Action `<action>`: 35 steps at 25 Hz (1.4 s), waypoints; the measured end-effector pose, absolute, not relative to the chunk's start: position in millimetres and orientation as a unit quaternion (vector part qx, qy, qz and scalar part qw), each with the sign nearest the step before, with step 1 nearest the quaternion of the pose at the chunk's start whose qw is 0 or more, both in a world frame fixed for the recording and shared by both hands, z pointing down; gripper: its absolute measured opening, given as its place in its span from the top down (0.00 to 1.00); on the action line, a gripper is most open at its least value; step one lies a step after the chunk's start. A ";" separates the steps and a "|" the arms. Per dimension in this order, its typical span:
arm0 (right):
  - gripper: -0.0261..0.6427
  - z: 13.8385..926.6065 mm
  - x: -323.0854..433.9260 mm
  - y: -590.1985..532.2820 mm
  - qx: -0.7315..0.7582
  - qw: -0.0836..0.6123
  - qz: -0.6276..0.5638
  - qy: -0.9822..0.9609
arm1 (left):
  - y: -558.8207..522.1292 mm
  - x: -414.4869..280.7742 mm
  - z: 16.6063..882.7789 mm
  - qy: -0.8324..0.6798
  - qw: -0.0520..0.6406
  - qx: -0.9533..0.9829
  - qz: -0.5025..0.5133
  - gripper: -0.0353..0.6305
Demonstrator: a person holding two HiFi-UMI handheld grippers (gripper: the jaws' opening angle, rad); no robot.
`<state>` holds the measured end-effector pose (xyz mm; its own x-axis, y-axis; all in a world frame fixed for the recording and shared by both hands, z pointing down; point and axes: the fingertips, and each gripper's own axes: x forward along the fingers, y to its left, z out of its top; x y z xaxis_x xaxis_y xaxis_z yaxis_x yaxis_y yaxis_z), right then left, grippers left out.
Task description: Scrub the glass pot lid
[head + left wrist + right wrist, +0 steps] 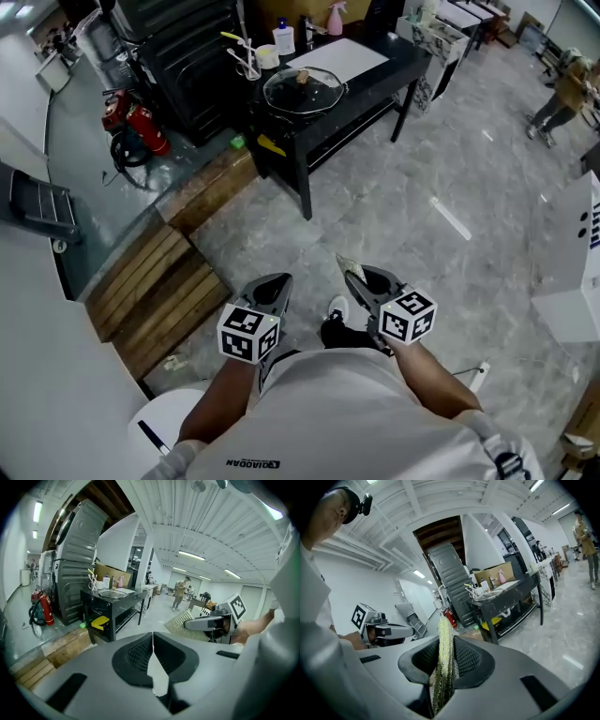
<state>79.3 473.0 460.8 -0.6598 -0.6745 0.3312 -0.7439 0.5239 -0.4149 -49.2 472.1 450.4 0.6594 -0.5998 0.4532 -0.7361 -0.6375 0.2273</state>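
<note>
- Greenish, glittery scrub pad (443, 663) stands edge-on in the right gripper (446, 641), whose jaws are pinched onto it from both sides; from the head view the pad (348, 266) pokes out past the gripper's tips.
- Left gripper (152, 641) has its jaws pressed together, pad to pad, with nothing between them. It is level with the right one and a little apart from it, both close in front of the person's body.
- Grey tiled floor (403, 216) lies under both grippers, with wooden planks (159, 291) off to the left.
- Further ahead is a black table (375, 80). The glass lid (303, 91) lies flat on its top, knob up, well away from both grippers.
- Behind the lid are a white bottle (284, 37) and a pink spray bottle (335, 17).
- Red fire extinguishers (141, 122) are on the floor left of the table.
</note>
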 end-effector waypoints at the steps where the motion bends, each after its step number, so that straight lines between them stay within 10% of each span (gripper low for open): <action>1: 0.83 459.3 83.6 459.7 0.406 0.064 0.268 -0.871 | 458.6 -44.4 446.7 -0.377 0.197 0.889 0.170 0.92; 35: 0.83 462.6 192.7 243.4 0.408 0.085 0.233 -0.879 | 227.8 62.9 454.9 -0.381 0.191 0.884 0.191 0.92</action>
<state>192.7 243.4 462.6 -0.6531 -0.6773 0.3388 -0.7562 0.5586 -0.3408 62.9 227.8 454.9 0.6370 -0.6004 0.4835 -0.7466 -0.6367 0.1930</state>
